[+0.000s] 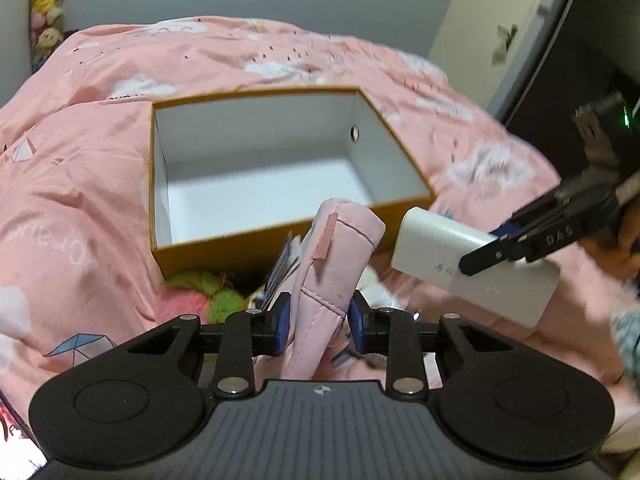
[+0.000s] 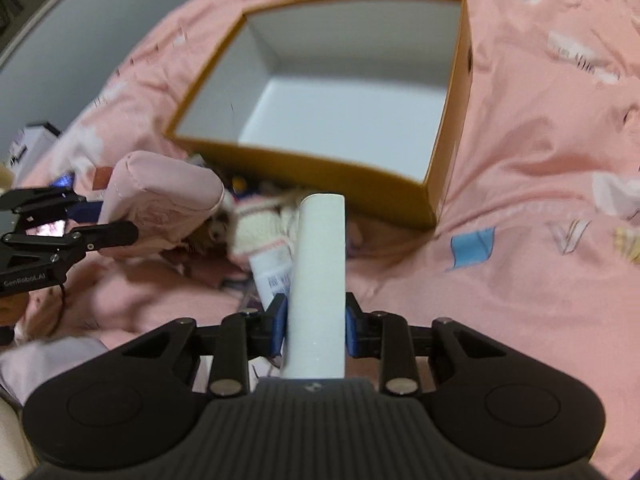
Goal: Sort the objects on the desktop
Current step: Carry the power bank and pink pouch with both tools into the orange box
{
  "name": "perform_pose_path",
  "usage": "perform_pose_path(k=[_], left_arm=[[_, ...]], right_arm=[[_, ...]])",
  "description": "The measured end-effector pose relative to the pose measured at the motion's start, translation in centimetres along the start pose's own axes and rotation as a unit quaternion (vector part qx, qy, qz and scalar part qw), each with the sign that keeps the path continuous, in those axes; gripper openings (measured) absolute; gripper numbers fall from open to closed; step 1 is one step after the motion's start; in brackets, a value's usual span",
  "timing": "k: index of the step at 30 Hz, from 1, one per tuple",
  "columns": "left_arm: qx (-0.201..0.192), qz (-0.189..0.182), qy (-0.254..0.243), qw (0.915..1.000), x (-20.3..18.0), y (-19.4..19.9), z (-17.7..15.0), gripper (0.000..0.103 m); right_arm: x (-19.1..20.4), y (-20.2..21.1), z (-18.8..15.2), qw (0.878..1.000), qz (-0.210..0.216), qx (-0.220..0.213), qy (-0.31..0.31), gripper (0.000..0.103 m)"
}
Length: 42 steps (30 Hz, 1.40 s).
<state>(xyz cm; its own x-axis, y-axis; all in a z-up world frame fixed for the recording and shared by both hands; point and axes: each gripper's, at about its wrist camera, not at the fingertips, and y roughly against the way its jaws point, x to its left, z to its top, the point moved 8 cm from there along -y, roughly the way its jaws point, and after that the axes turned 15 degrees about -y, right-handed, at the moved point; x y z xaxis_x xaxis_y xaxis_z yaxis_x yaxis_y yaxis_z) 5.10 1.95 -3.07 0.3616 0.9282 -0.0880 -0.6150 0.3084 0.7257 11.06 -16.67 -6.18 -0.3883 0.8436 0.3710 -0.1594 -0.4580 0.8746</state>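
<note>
Two grippers, both loaded, both short of the box. Left gripper (image 1: 319, 326): blue pads pinch a pink padded pouch (image 1: 334, 268) near its lower end; the pouch stands up and leans slightly right, its top edge overlapping the near wall of the box in the left wrist view. Right gripper (image 2: 316, 328): fingers pinch a white power bank (image 2: 320, 276) by its two long sides; the flat block points forward, its far end stopping just short of the box's near right corner.

Cardboard box (image 1: 224, 248): orange-brown outside, white inside, open top, one small round hole in the right wall. It sits on a pink quilt (image 1: 80, 200) printed with clouds and paper shapes. All four rims are unobstructed from above. Interior holds nothing visible.

Held items are well apart from each other in the left wrist view, the white power bank (image 1: 472, 264) off to the right of the pouch, the right gripper (image 1: 476, 258) reaching in from the right edge. In the right wrist view the left gripper (image 2: 120, 234) comes in from the left with the pouch (image 2: 160, 196).

Clutter lies against the box's near wall: a green and pink fuzzy item (image 1: 208, 294), a white knit item (image 2: 260, 226), a labelled white packet (image 2: 274, 274). Quilt to the right of the box is open cloth.
</note>
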Motion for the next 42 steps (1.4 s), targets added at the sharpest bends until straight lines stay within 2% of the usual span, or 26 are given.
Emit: perform_pose_path(k=[3,7,11,14,19,24,30,35,42], left_arm=[[-0.021,0.005,0.018,0.9996,0.8,1.1,1.6,0.033],[-0.041,0.040,0.050,0.9971,2.9,2.1,3.7,0.033],[-0.055,0.060,0.089,0.9926,5.7,2.1,5.8,0.033],[-0.064,0.073,0.101,0.9901,7.4,1.6,7.2,0.033],[-0.052,0.079,0.136,0.9862,10.5,-0.6,7.8,0.033],[-0.040,0.079,0.163,0.9827,13.0,-2.6,7.1,0.033],[-0.029,0.067,0.192,0.9787,15.1,-4.5,6.4,0.032],[-0.022,0.064,0.193,0.9790,15.1,-5.5,6.2,0.032],[-0.030,0.061,0.208,0.9757,15.7,-5.9,6.3,0.032]], right_arm=[[1.2,1.0,1.3,0.999,0.019,-0.027,-0.002,0.031],[3.7,1.9,3.7,0.997,0.048,-0.063,0.011,0.031],[6.5,2.1,6.5,0.993,0.076,-0.091,0.026,0.031],[8.0,0.8,9.3,0.991,0.084,-0.103,0.033,0.031],[8.6,-3.6,14.1,0.990,0.062,-0.123,0.023,0.031],[8.2,-10.1,17.2,0.993,0.062,-0.099,-0.032,0.031],[8.6,-16.4,17.3,0.994,0.062,-0.048,-0.074,0.031],[8.7,-19.4,17.3,0.992,0.074,-0.027,-0.103,0.031],[8.4,-21.0,17.2,0.986,0.096,0.021,-0.135,0.030]])
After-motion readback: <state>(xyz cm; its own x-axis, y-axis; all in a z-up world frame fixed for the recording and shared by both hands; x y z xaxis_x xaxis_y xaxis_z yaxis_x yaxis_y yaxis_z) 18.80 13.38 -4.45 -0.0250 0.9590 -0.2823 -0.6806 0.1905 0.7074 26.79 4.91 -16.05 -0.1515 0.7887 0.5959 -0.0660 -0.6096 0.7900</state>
